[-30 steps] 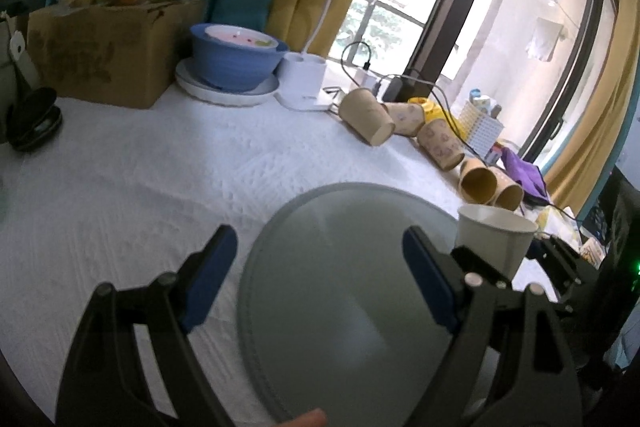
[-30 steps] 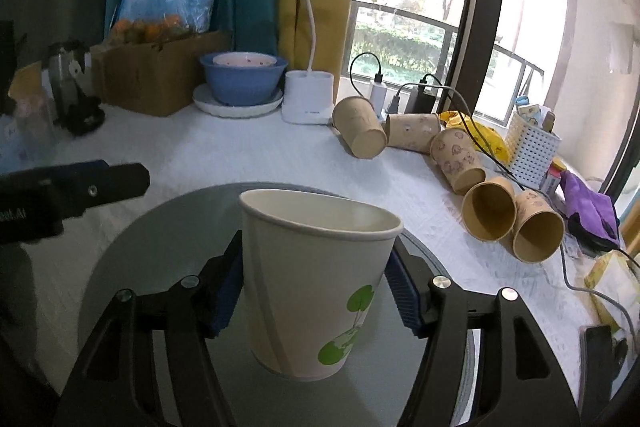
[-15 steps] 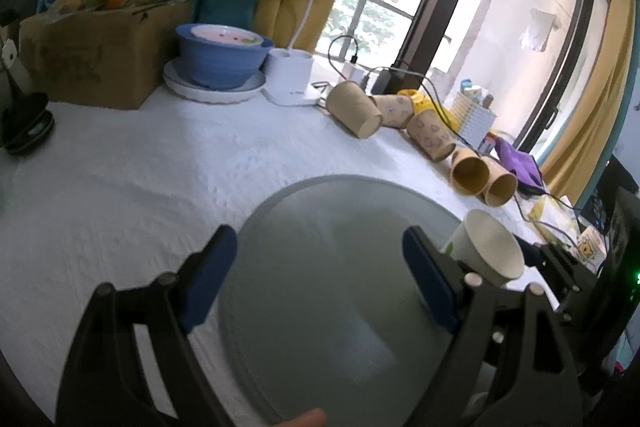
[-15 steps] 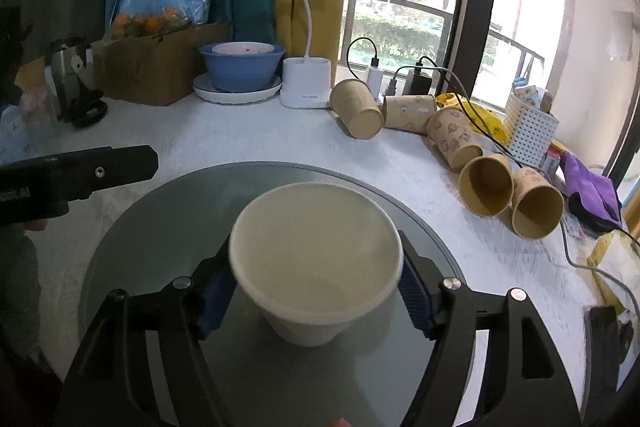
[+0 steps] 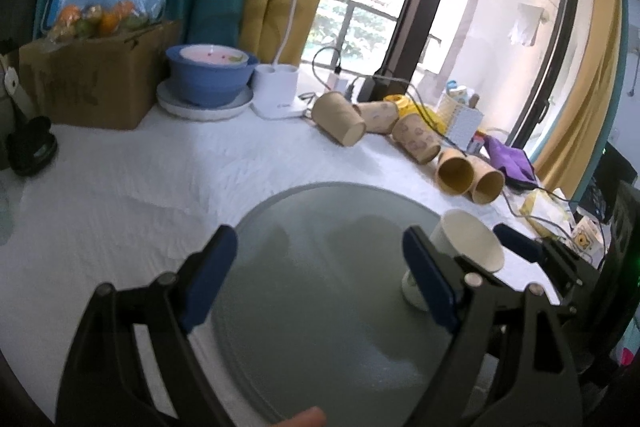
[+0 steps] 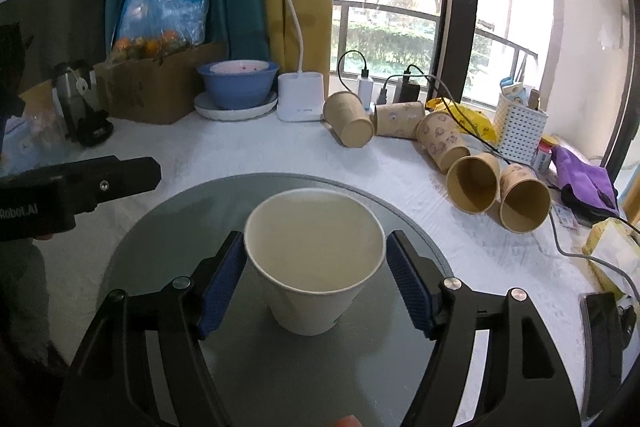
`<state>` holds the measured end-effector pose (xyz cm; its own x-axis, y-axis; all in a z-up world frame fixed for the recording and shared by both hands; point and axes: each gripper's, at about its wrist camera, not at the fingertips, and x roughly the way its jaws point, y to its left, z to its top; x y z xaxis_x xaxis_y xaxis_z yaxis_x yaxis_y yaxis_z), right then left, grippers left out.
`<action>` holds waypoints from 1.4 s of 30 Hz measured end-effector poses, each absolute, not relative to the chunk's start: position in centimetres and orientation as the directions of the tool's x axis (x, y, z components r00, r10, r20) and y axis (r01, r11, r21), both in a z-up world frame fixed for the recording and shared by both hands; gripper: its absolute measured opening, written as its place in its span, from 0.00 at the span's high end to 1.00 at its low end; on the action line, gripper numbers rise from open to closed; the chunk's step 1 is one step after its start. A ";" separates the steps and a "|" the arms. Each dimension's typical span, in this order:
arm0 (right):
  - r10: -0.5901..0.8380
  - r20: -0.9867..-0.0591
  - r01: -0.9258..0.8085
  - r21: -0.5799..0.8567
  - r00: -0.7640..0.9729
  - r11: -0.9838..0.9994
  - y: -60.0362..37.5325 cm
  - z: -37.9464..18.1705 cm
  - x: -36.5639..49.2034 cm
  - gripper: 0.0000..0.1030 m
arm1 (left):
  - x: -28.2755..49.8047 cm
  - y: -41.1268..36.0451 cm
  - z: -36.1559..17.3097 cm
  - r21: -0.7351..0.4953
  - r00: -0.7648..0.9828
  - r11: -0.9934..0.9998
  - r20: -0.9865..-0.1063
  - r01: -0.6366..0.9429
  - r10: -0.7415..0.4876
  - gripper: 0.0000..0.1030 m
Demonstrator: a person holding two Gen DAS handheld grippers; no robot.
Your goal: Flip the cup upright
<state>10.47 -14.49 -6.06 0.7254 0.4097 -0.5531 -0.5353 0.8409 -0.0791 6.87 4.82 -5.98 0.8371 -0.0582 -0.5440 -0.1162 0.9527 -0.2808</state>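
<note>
A white paper cup (image 6: pixel 314 263) stands upright, mouth up, on the round grey glass disc (image 6: pixel 160 255). My right gripper (image 6: pixel 316 281) has its blue pads on either side of the cup, with small gaps showing between pads and cup wall. In the left wrist view the same cup (image 5: pixel 460 255) stands at the disc's (image 5: pixel 320 287) right side, partly behind my right finger. My left gripper (image 5: pixel 320 267) is open and empty above the disc. Its body shows in the right wrist view (image 6: pixel 76 183) at the left.
Several brown paper cups (image 6: pixel 476 179) lie on their sides on the white tablecloth behind the disc. A white desk lamp (image 6: pixel 300 99), a blue bowl (image 6: pixel 238 83), a cardboard box (image 6: pixel 152 91), cables, a white basket (image 6: pixel 520 127) and a purple cloth (image 6: pixel 584 179) line the back.
The cup went from held tilted above the disc to standing upright on it. My right gripper's pads have opened off the cup. My left gripper stayed open.
</note>
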 end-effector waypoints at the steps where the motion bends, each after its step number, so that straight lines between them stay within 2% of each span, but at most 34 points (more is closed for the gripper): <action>1: 0.411 -0.549 -0.534 -0.076 0.728 0.842 -14.6 -5.8 10.3 0.27 | 6.5 4.6 -5.6 -0.277 0.843 0.954 -0.535 -0.111 -0.057 0.17; 4: 0.418 -0.537 -0.529 -0.065 0.733 0.846 -15.2 -4.8 9.5 0.25 | 5.8 4.1 -4.6 -0.258 0.855 0.961 -0.517 -0.100 -0.050 0.17; 6: 0.429 -0.522 -0.527 -0.049 0.738 0.848 -15.7 -3.8 8.8 0.17 | 5.1 3.7 -3.9 -0.243 0.865 0.966 -0.500 -0.091 -0.044 0.17; 9: 0.430 -0.484 -0.515 -0.051 0.762 0.856 -16.6 -2.3 7.4 0.16 | 4.0 3.0 -2.8 -0.218 0.880 0.973 -0.473 -0.076 -0.037 0.15; 13: 0.430 -0.437 -0.498 -0.049 0.790 0.866 -17.9 -0.2 5.8 0.15 | 2.4 2.0 -1.4 -0.194 0.901 0.980 -0.431 -0.047 -0.042 0.05; 32: 0.401 -0.285 -0.429 -0.039 0.870 0.902 -21.8 7.1 -0.4 0.15 | -4.9 -1.1 6.5 -0.042 0.983 0.999 -0.183 0.006 -0.014 0.04; 42: 0.385 -0.221 -0.404 -0.043 0.896 0.914 -23.4 10.1 -2.6 0.15 | -7.4 -0.7 9.6 -0.068 0.998 0.998 -0.069 0.000 -0.005 0.04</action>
<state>-2.56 -23.43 10.07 0.8959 0.3855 -0.2209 -0.4037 0.9139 -0.0425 -7.43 -0.74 9.58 0.9976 -0.0046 -0.0689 0.0000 0.9977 -0.0675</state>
